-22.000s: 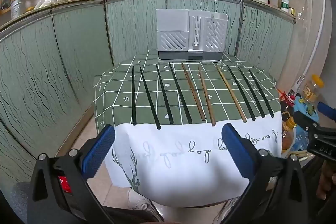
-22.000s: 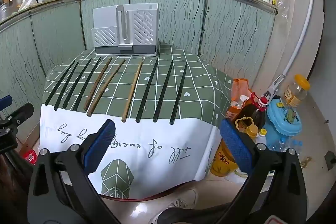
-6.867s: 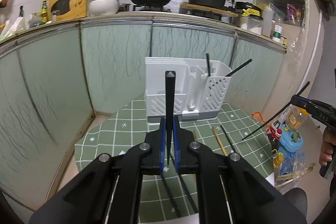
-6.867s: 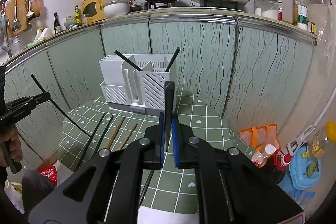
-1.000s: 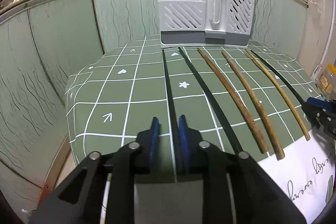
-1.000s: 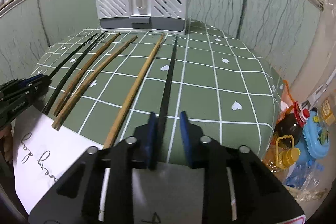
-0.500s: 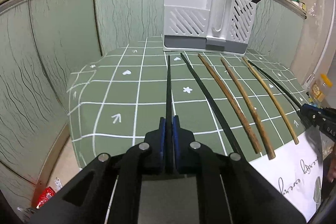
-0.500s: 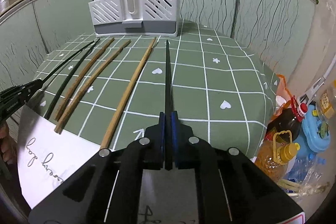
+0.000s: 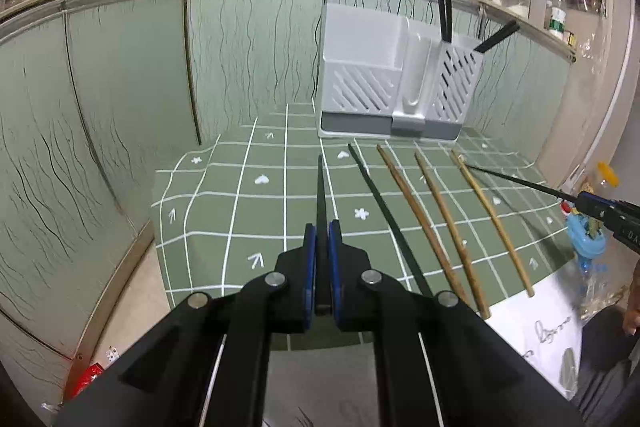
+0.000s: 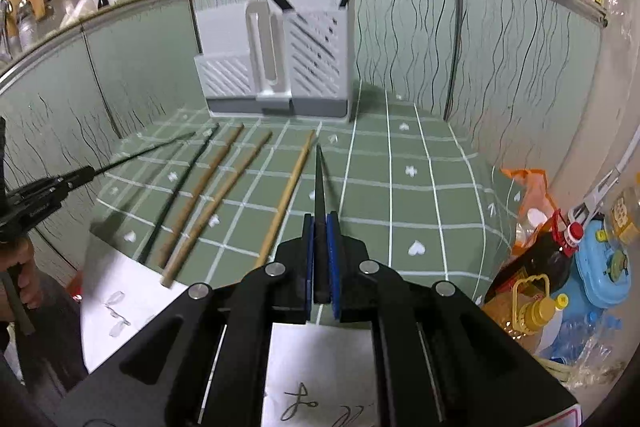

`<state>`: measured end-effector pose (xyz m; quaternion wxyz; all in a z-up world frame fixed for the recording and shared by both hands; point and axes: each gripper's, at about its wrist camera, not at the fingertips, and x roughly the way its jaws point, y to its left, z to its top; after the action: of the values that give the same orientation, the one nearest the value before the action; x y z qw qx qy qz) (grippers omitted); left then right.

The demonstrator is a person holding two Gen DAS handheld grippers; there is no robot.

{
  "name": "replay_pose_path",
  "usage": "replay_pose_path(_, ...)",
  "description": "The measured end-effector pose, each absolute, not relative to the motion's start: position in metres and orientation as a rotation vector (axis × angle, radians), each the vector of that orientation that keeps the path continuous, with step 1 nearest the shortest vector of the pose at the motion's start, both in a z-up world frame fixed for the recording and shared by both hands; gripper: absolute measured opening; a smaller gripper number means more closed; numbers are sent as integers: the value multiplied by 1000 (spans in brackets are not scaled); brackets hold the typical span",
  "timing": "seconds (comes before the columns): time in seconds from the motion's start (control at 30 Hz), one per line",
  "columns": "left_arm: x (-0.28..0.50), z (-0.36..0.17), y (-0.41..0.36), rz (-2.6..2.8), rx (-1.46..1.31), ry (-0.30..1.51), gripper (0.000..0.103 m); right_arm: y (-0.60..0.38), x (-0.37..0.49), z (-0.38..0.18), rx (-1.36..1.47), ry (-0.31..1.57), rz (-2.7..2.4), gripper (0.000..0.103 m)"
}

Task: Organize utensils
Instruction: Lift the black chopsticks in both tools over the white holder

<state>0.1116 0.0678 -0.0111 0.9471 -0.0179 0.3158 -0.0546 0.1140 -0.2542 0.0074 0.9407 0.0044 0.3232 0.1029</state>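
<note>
Left gripper [image 9: 321,263] fingers clamp black chopstick [image 9: 321,187]; right gripper [image 10: 321,259] likewise. Three black chopsticks in far holder [image 9: 394,87]. Left on tabletop [image 9: 224,227]: one black, three wooden chopsticks [image 9: 444,219].

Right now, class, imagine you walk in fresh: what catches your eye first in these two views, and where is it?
Each black two-finger gripper, left gripper and right gripper, is shut on a thin black chopstick pointing toward the white slatted plastic utensil holder at the back of the green checked tablecloth. Between them lie three brown wooden chopsticks in a row.
</note>
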Motion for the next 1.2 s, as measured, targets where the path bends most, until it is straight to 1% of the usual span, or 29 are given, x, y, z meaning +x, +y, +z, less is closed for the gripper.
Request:
replay_pose_path(0.3,104,34,71,-134,-41,574,6,-257,108,59,18,573,231,6)
replay_pose_path(0.5,95,69,72,-154,-47,519,6,-258,107,84,7,533,244,6)
replay_pose_path(0.67,95,86,71,-165,-36,498,6,-254,107,98,-8,522,265,6)
replay_pose_path(1.2,103,96,69,-174,-24,497,6,-249,107,111,-27,515,296,6)
